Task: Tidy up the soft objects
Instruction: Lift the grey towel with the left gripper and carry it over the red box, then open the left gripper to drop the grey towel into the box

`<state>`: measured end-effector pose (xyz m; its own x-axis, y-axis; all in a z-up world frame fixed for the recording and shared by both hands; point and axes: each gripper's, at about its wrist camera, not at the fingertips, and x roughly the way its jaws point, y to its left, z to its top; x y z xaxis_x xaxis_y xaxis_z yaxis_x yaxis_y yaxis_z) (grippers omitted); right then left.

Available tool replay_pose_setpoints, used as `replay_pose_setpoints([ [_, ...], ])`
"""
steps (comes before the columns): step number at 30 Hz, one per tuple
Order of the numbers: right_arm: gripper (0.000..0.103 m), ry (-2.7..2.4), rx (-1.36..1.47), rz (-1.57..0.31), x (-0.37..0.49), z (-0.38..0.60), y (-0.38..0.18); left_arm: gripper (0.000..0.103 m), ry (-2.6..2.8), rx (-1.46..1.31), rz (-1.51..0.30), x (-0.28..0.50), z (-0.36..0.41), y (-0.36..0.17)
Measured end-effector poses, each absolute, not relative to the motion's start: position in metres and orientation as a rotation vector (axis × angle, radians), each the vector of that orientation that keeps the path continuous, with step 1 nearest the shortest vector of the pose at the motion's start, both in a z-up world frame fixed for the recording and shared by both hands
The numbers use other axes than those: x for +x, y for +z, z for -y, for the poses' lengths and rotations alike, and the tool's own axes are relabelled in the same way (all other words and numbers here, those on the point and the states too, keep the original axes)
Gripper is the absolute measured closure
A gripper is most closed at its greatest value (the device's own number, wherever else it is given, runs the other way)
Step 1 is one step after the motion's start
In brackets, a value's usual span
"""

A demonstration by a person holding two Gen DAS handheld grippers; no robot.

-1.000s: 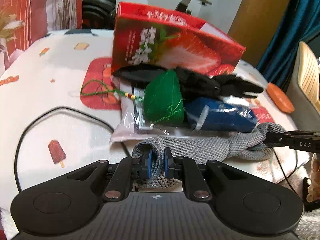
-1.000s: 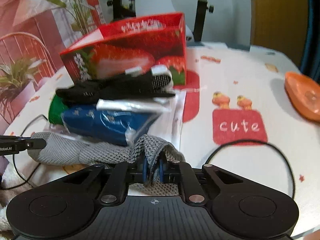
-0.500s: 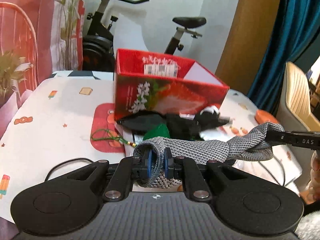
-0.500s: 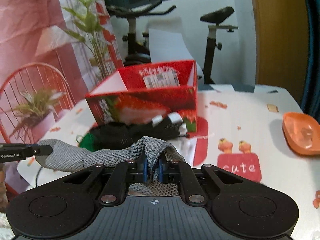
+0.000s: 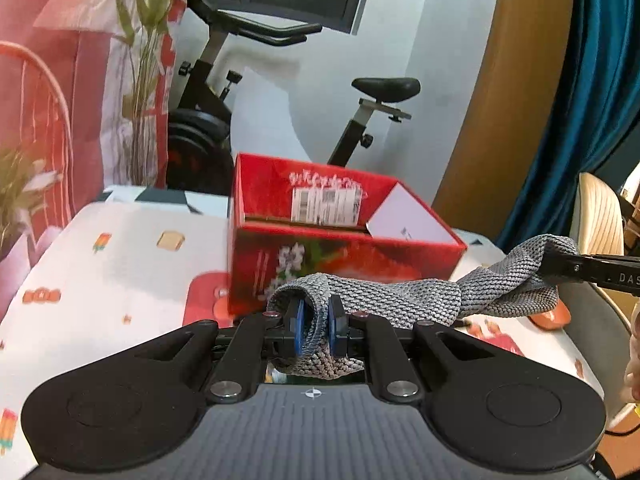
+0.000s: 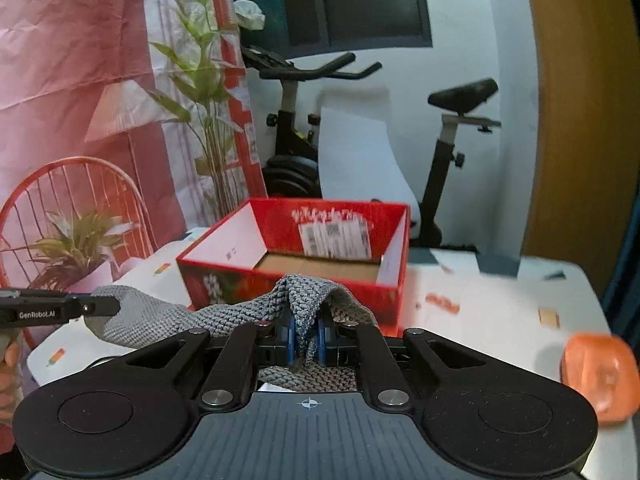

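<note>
A grey knitted cloth (image 5: 400,300) hangs stretched between both grippers, held in the air above the table. My left gripper (image 5: 316,326) is shut on its left end. My right gripper (image 6: 305,338) is shut on its other end, where the cloth (image 6: 160,316) trails off to the left. The open red strawberry-print box (image 5: 340,240) stands just beyond the cloth, and the right wrist view shows its bare cardboard floor (image 6: 320,266). The other soft items on the table are hidden below the grippers.
The table has a white patterned cloth (image 5: 120,272). An orange dish (image 6: 600,376) lies at the right. An exercise bike (image 6: 296,128), a plant (image 6: 204,92) and a red wire chair (image 6: 72,200) stand behind the table.
Both grippers have risen with the grey cloth, lifting it off the pile. The box's inside has come into view and the other soft items have dropped out of sight.
</note>
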<state>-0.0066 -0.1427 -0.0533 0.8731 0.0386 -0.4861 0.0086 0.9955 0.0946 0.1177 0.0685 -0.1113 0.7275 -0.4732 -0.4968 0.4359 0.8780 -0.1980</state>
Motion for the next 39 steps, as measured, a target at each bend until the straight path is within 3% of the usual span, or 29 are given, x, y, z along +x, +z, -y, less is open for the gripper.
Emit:
replay_pose_setpoints([
  [9, 0.093, 0.042, 0.048, -0.469, 0.067, 0.146, -0.039, 0.09, -0.477, -0.028, -0.504, 0.177, -0.054, -0.087],
  [17, 0.093, 0.044, 0.034, -0.508, 0.147, 0.162, -0.037, 0.09, -0.468, 0.005, -0.574, 0.247, -0.034, -0.077],
  [25, 0.093, 0.065, -0.005, -0.664, 0.21, 0.178, -0.065, 0.09, -0.501, 0.107, -0.695, 0.3, 0.002, -0.093],
  [39, 0.093, 0.136, -0.113, -0.885, 0.254, 0.173, -0.118, 0.09, -0.57, 0.153, -0.862, 0.325, 0.023, -0.139],
])
